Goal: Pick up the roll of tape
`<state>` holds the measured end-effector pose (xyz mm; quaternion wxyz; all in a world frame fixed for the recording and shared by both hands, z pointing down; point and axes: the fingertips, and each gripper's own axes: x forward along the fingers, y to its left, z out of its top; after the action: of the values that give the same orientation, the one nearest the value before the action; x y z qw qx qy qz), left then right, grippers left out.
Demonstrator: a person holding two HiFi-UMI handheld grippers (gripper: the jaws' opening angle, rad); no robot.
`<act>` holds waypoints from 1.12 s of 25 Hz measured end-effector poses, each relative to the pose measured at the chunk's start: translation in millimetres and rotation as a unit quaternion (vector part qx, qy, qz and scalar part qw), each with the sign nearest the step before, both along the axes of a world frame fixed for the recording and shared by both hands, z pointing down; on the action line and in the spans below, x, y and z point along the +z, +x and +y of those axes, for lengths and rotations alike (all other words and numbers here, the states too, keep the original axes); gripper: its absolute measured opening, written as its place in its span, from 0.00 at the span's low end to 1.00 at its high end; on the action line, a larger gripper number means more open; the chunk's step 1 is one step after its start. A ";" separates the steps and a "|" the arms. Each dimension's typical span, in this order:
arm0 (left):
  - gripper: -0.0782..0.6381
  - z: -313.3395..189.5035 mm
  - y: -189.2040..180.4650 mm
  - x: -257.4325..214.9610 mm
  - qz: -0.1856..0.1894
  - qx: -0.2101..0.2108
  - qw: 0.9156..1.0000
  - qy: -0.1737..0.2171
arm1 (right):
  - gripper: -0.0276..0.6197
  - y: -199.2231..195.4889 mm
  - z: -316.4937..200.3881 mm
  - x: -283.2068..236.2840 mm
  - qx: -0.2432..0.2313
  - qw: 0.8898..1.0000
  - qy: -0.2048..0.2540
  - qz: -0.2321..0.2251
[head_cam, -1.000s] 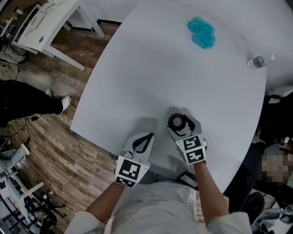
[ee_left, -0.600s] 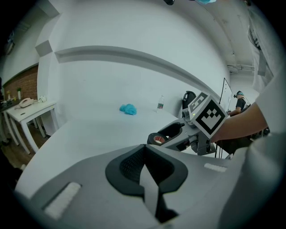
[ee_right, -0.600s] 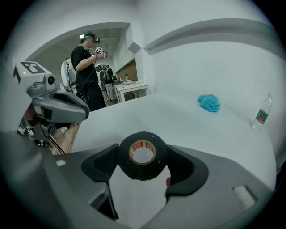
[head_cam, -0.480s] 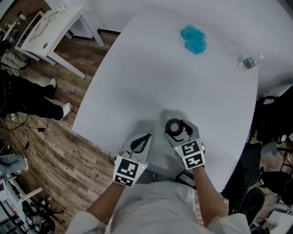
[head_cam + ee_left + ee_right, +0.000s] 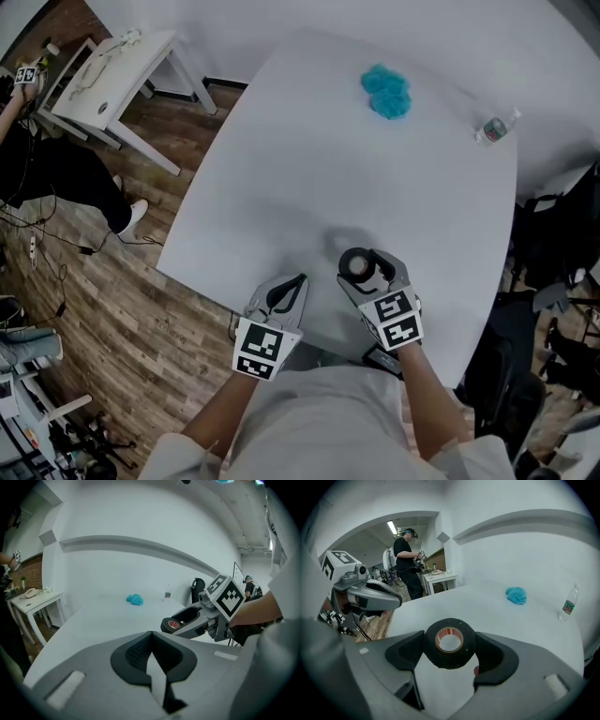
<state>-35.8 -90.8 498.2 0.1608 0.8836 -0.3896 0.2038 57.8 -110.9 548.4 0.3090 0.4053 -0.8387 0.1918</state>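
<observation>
Versus a second ago: right gripper (image 5: 364,274) keeps its clamp on the roll of tape (image 5: 450,642), and the roll's shadow on the table (image 5: 309,159) now sits offset, so the roll looks lifted (pick-up essentially done). Jaws narrowed to roll width, pads pressing both sides. Left gripper (image 5: 151,656) closed, empty.

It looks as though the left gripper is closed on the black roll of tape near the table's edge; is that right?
Not quite: the right gripper is closed on the black roll of tape near the edge of the table, as the right gripper view shows; the left gripper is shut on nothing.
</observation>
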 end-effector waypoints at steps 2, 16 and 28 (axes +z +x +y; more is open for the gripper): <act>0.13 3.4 0.2 -3.2 -0.001 0.000 1.000 0.003 | 0.57 0.3 1.7 -6.6 -0.001 1.000 0.006 -0.001; 0.13 20.9 11.3 -23.7 0.002 0.015 1.000 0.018 | 0.57 7.0 27.6 -42.2 -0.006 0.999 0.024 -0.020; 0.13 22.4 14.8 -38.2 0.000 0.016 0.999 0.031 | 0.57 5.2 31.1 -62.2 -0.025 0.999 0.040 -0.018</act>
<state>-21.0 -68.4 459.9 0.1298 0.8942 -0.3819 0.1941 63.1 -79.8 486.2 0.2817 0.3930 -0.8610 0.1578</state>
